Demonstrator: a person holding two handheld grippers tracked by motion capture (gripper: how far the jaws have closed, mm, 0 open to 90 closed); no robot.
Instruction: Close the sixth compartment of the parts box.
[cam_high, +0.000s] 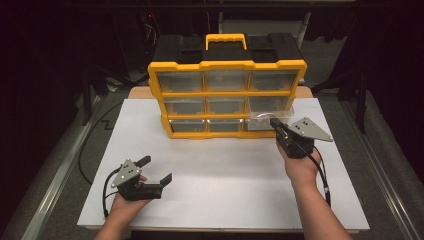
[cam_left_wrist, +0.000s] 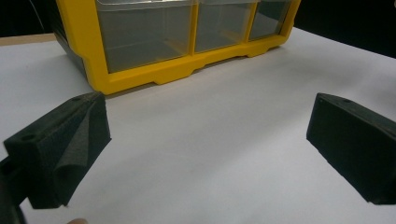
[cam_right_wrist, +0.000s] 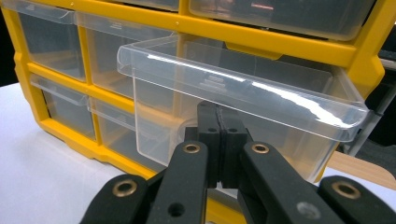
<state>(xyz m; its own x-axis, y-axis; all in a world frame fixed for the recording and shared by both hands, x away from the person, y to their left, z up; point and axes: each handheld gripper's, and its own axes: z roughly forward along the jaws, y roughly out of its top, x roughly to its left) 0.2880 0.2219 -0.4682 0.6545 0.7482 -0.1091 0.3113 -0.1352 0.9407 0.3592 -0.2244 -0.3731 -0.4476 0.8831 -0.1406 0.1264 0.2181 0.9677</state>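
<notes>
A yellow organizer (cam_high: 227, 93) with clear drawers stands upright at the back of the white board (cam_high: 225, 175). Its bottom-right drawer (cam_high: 264, 121) is pulled partway out. In the right gripper view this clear drawer (cam_right_wrist: 243, 88) juts from the yellow frame (cam_right_wrist: 280, 42). My right gripper (cam_right_wrist: 217, 123) sits just under the drawer's front lip, jaws pressed together; whether they pinch a part of the drawer I cannot tell. Seen from above, the right gripper (cam_high: 276, 123) touches the drawer's front. My left gripper (cam_high: 156, 170) rests low near the board's front left, open with nothing between its jaws (cam_left_wrist: 210, 112).
The organizer's yellow base (cam_left_wrist: 154, 77) lies ahead of the left gripper across bare white board. A yellow carry handle (cam_high: 226, 39) tops the organizer. Cables (cam_high: 320, 170) trail from both grippers. Dark floor and metal rails (cam_high: 60, 175) flank the table.
</notes>
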